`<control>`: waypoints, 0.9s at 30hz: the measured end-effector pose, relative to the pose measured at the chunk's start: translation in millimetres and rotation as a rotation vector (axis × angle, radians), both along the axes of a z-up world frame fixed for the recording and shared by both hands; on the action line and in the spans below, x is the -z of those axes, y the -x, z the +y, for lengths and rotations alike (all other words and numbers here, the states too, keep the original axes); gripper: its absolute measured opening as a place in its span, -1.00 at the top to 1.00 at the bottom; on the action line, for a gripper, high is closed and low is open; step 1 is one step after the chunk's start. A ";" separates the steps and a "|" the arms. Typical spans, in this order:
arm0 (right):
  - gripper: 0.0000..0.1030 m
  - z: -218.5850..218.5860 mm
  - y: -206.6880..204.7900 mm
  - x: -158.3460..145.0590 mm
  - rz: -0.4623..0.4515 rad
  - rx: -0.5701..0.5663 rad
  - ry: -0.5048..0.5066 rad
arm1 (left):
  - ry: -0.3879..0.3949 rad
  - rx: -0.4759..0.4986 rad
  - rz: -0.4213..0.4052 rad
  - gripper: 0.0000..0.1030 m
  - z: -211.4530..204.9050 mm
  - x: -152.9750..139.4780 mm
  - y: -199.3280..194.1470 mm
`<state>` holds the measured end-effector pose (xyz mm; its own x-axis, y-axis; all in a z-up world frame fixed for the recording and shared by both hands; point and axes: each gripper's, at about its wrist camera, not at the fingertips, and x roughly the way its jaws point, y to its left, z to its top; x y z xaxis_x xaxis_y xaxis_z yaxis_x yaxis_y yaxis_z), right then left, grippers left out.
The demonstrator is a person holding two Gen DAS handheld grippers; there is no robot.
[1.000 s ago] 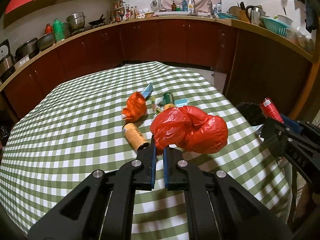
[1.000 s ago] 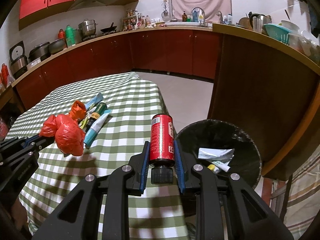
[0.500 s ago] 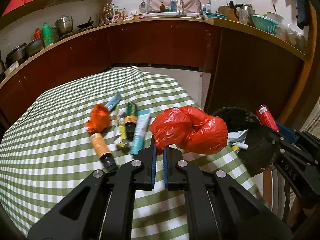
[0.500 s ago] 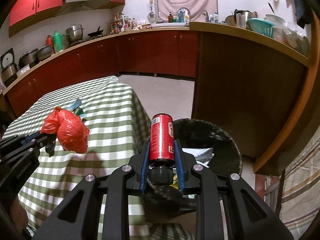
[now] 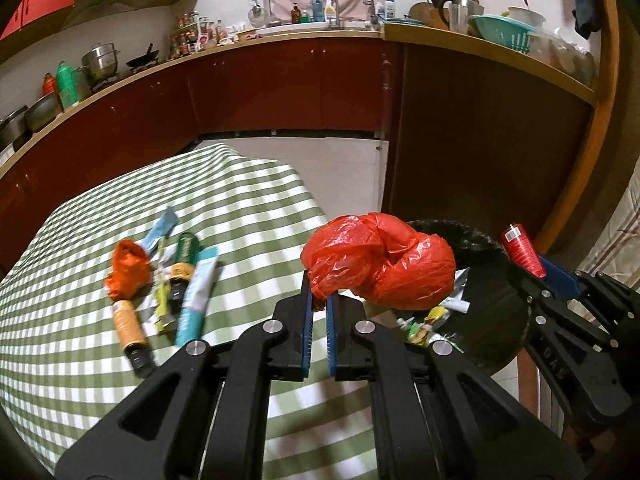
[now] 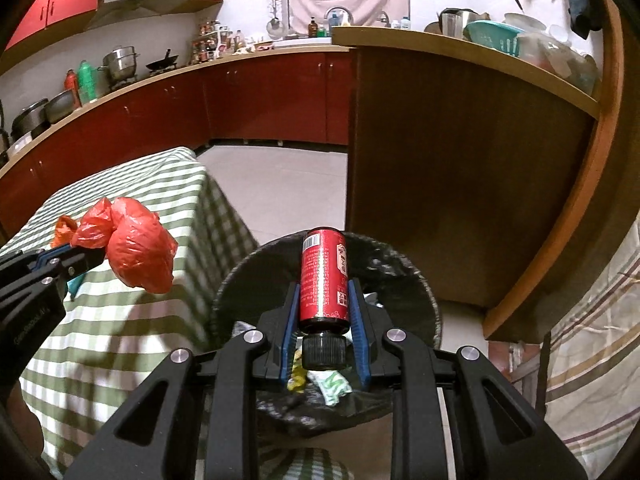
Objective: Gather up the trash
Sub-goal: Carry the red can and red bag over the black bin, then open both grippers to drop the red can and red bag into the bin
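Note:
My left gripper (image 5: 319, 304) is shut on a crumpled red plastic bag (image 5: 380, 266) and holds it in the air at the table's right edge, next to the black-lined trash bin (image 5: 492, 344). The bag also shows in the right wrist view (image 6: 134, 250). My right gripper (image 6: 323, 308) is shut on a red bottle (image 6: 324, 280) with a black cap, held over the bin (image 6: 400, 256). The bin holds wrappers (image 6: 330, 386). The right gripper with the bottle (image 5: 520, 250) also shows in the left wrist view.
On the green-checked table (image 5: 240, 200) lie an orange bag (image 5: 128, 268), an orange bottle (image 5: 130, 332), a teal tube (image 5: 196, 292), a green bottle (image 5: 182, 258) and wrappers. A wooden counter (image 6: 460, 184) stands right behind the bin. Tiled floor lies beyond.
Both grippers have moved right toward the bin. The red bottle is now over the bin, and the red bag has come to the table's right edge.

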<state>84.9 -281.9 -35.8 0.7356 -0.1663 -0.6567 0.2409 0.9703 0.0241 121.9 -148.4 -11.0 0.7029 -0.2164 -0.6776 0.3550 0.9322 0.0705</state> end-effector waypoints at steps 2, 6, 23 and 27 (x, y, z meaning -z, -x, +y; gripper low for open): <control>0.52 -6.5 -2.1 1.4 0.001 0.008 0.000 | -0.005 0.008 0.001 0.89 -9.6 3.1 -3.5; 0.52 -12.7 -5.2 4.4 0.004 0.018 0.006 | -0.016 0.025 0.007 0.89 -26.9 10.8 -10.0; 0.52 -34.7 -22.4 19.4 0.031 0.051 -0.003 | -0.042 0.042 0.049 0.89 -64.1 31.8 -32.0; 0.44 -39.2 -25.0 22.2 0.035 0.057 -0.014 | -0.041 0.034 0.070 0.86 -63.4 34.5 -37.1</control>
